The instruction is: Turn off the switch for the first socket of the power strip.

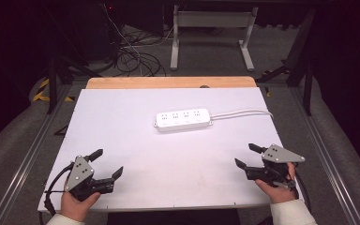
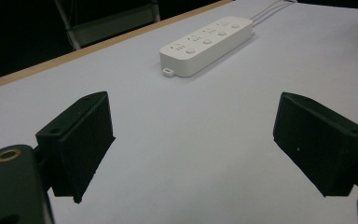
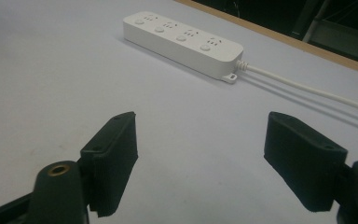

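Note:
A white power strip (image 1: 183, 119) lies flat at the middle of the white table (image 1: 136, 145), its white cable (image 1: 243, 113) running off to the right. It has several sockets and buttons on top. My left gripper (image 1: 106, 163) rests low at the front left, open, nothing between its jaws. My right gripper (image 1: 247, 156) sits at the front right, also open and empty. The left gripper view has the strip (image 2: 206, 45) ahead beyond the gripper (image 2: 193, 140). In the right gripper view the strip (image 3: 182, 42) and its cable (image 3: 303, 87) lie ahead of the gripper (image 3: 200, 161).
A wooden strip (image 1: 171, 82) edges the table's far side. Beyond it on the floor are tangled cables (image 1: 133, 58) and a white desk frame (image 1: 211, 33). Metal rails (image 1: 30, 145) run along both sides of the table.

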Demonstrator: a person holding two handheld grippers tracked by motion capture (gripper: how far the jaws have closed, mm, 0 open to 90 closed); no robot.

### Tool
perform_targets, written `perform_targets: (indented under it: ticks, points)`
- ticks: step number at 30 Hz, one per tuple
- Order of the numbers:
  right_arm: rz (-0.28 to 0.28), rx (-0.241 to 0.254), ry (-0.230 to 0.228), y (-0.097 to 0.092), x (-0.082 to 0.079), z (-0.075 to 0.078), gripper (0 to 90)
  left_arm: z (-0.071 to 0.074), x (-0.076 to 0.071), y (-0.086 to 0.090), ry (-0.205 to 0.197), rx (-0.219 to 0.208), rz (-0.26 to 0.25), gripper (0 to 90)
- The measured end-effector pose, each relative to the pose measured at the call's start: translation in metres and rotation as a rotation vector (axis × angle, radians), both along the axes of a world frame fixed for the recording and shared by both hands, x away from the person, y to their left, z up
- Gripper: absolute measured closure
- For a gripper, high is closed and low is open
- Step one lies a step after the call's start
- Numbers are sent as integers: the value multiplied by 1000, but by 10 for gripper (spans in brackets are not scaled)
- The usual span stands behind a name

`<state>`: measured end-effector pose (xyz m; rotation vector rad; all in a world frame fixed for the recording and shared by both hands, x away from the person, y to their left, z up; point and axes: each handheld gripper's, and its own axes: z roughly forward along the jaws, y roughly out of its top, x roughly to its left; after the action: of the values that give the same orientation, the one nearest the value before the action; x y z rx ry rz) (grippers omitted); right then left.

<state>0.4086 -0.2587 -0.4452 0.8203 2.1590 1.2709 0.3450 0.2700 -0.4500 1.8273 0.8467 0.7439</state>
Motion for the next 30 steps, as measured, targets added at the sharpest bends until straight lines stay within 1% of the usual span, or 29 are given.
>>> perform_targets:
  ticks: [2, 5, 6, 9, 13, 17, 21, 22, 23, 25, 26, 28, 30]
  points:
    - [3, 0, -3, 1, 0, 0, 260, 0, -1, 0, -1, -9, 4, 125]
    - [8, 2, -9, 1, -1, 1, 254, 0, -1, -1, -6, -6, 7, 123]
    - [8, 0, -10, 1, -1, 1, 254, 1, -2, 0, -11, 4, 8, 123]
    - [10, 1, -10, 1, -1, 1, 254, 1, -2, -1, -15, 2, 12, 123]
    - [4, 0, 12, 2, -1, 2, 254, 2, -3, -1, -20, 6, 19, 123]
    - [-2, -6, 27, 3, -2, 4, 253, 2, -3, -1, -16, 8, 25, 123]
    - [6, -7, 24, 3, -1, 5, 265, 2, -4, -1, -23, 16, 34, 123]
    - [6, -12, 31, 4, 0, 6, 271, 2, -4, -1, -21, 11, 37, 123]
    - [7, -17, 30, 4, 1, 7, 272, 2, -4, -1, -22, 21, 38, 124]
    - [4, -17, 36, 5, 2, 9, 275, 2, -4, -1, -18, 20, 40, 123]
    - [-2, -27, 39, 7, 6, 12, 276, 1, -3, -1, -16, 20, 42, 124]
    - [-2, -22, 41, 8, 8, 15, 276, 1, -3, -1, -12, 31, 46, 123]
    - [-3, -23, 45, 9, 10, 17, 276, 1, -3, 0, -12, 29, 47, 123]
